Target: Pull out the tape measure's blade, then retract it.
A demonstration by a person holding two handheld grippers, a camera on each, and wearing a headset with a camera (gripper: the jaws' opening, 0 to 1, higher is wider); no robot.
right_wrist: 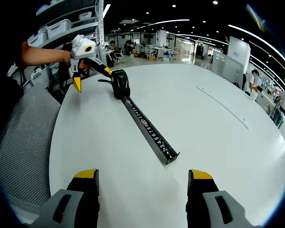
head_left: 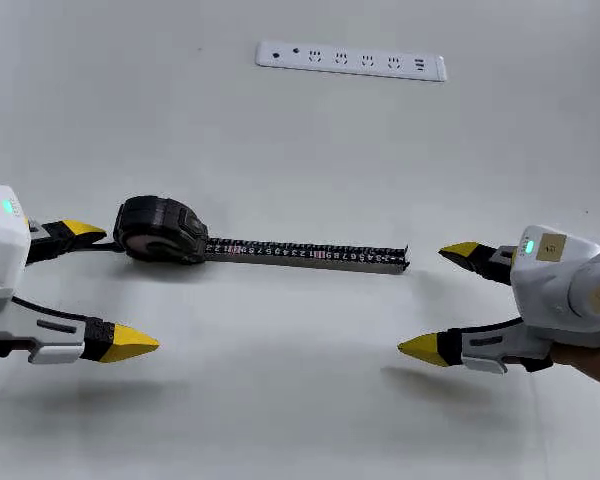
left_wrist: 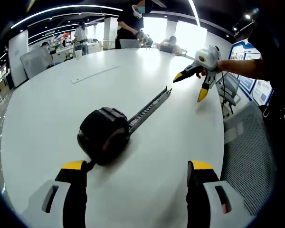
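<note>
A black tape measure case lies on the white table with its blade pulled out to the right, ending in a hook. My left gripper stands open just left of the case, its far yellow tip close to the case's strap. In the left gripper view the case sits just ahead of the left jaw tip, and the blade runs away toward the right gripper. My right gripper is open, just right of the hook. Its own view shows the blade end ahead, nothing between the jaws.
A white power strip lies at the far side of the table. A metal ruler rests flat on the table to the right in the right gripper view. Mesh chairs and people stand around the table edge.
</note>
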